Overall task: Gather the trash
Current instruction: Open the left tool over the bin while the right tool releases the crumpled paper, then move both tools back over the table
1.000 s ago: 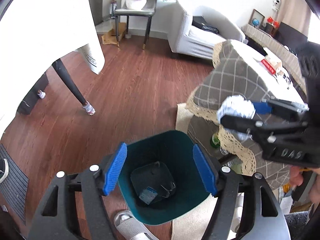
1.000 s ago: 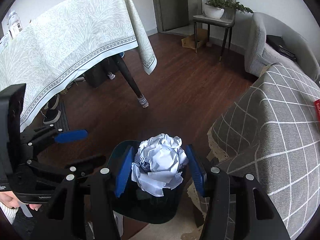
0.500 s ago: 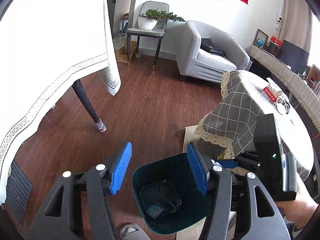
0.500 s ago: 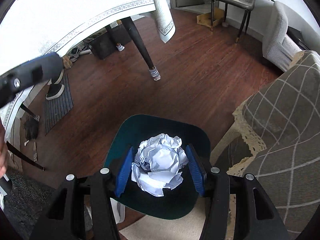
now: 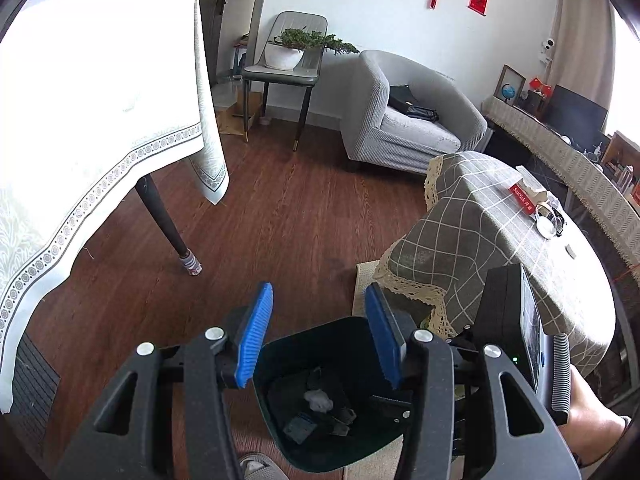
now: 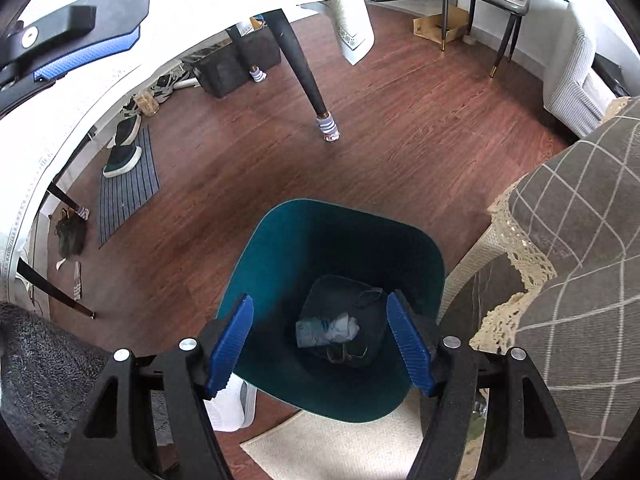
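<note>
The wood floor (image 6: 400, 152) carries a teal bin (image 6: 280, 248), which stands partly on a cream rug (image 6: 332, 452) at the foot of a low table draped in a grey checked cloth (image 5: 480, 232). On that cloth lie a red-labelled box (image 5: 528, 196) and, just beside it, a pair of glasses (image 5: 550, 220). A white shoe (image 6: 232, 404) sits on the floor against the bin's near side. Farther off, a dark table leg (image 6: 304, 76) with a sock on its foot stands on the boards, and a striped mat (image 6: 128, 184) holds a dark shoe (image 6: 122, 156). A chair (image 5: 284, 76) and a grey armchair (image 5: 408, 120) stand by the far wall.
</note>
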`<state>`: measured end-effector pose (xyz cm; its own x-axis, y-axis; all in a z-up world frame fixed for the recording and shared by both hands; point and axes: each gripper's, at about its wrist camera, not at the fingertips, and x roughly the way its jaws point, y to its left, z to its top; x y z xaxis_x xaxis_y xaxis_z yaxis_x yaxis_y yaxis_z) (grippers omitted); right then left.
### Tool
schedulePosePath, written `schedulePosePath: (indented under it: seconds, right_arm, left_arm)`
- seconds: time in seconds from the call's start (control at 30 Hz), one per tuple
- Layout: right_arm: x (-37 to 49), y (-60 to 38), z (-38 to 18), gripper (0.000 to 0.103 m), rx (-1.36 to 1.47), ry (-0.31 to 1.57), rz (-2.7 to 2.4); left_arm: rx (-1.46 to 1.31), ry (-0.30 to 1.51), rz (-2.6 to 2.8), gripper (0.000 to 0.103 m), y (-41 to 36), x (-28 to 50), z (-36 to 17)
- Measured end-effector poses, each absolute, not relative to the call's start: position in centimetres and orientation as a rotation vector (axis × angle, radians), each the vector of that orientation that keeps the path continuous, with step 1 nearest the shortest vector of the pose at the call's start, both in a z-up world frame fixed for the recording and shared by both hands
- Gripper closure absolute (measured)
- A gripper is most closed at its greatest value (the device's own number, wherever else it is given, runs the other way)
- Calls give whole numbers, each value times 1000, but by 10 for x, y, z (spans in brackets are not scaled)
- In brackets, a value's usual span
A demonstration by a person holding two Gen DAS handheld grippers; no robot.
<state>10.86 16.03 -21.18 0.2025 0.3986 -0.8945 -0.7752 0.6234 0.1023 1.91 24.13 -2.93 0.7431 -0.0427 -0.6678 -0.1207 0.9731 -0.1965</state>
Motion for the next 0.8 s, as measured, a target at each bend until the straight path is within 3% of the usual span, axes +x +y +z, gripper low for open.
schedulePosePath:
  seconds: [0.23,0.4,0.77,0.8]
  right_arm:
    - [105,147,-201,33,-427,1056,856]
    - [104,133,-188,41,-421,1027,860]
    - [107,89,-144,47,-350,877,828]
    - [106,84,-141,52,-351,860,821]
  left_arm:
    - [-228,695,25,45,226,22,-14]
    - [-222,691,13,42,210,28,-8]
    - [-199,626,-43,35,166,40,15]
    - [-198,617,-52,35,161,42,17]
